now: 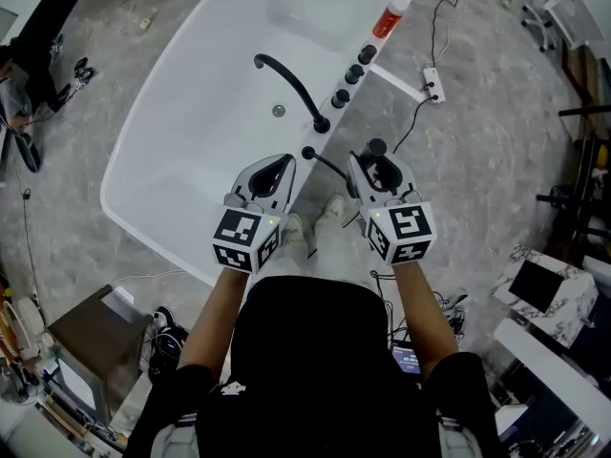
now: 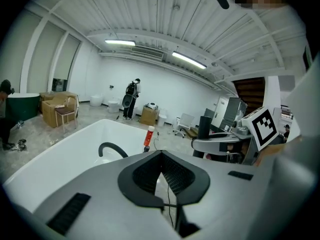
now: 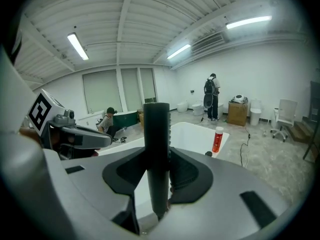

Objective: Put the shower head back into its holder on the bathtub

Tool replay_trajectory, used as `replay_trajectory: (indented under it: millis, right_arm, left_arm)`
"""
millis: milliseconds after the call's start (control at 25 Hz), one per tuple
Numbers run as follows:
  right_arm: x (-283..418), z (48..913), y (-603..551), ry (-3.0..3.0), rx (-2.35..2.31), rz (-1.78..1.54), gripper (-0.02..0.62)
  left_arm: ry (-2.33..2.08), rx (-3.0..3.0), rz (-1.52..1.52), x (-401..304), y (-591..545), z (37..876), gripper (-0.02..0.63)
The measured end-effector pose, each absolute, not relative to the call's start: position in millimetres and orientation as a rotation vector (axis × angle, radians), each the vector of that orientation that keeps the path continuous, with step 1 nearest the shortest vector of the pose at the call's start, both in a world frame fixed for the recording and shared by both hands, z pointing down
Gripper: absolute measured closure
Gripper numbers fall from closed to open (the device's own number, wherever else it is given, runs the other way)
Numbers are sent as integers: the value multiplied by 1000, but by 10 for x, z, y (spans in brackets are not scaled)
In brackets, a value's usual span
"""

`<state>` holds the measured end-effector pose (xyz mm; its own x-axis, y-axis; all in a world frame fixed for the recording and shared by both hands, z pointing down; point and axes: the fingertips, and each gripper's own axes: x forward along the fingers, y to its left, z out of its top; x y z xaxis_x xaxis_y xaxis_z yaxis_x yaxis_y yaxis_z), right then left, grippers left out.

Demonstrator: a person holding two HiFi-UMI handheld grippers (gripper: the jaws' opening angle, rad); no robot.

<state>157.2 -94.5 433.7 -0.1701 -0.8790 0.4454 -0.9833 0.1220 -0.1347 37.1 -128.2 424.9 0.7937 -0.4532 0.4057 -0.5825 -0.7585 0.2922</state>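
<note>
the right gripper (image 3: pixel 157 151) has its fingers closed on the shower head (image 3: pixel 156 129). it is a black rod that stands upright between the pads and rises well above the fingertips. in the head view its top end shows just beyond the right fingertips, over the floor beside the tub. a thin black hose (image 1: pixel 329 167) runs from beside these fingers to a small black round fitting (image 1: pixel 307 153) on the rim of the white bathtub (image 1: pixel 181 151). this fitting is just beside the fingertips of the left gripper (image 2: pixel 161 155). the left fingers are together at the tips, with nothing held between them. beyond the left fingertips stands the curved black faucet (image 2: pixel 111 144), and further off on the rim is a red bottle (image 2: pixel 148 138).
</note>
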Motion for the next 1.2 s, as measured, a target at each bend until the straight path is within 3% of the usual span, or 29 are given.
replay_trajectory:
  millis: [1200]
  right_arm:
    - [840,4116,-1478,-2406,1551,502,449]
  left_arm:
    - [-1070,2479,386,-255,-1335,4257,592]
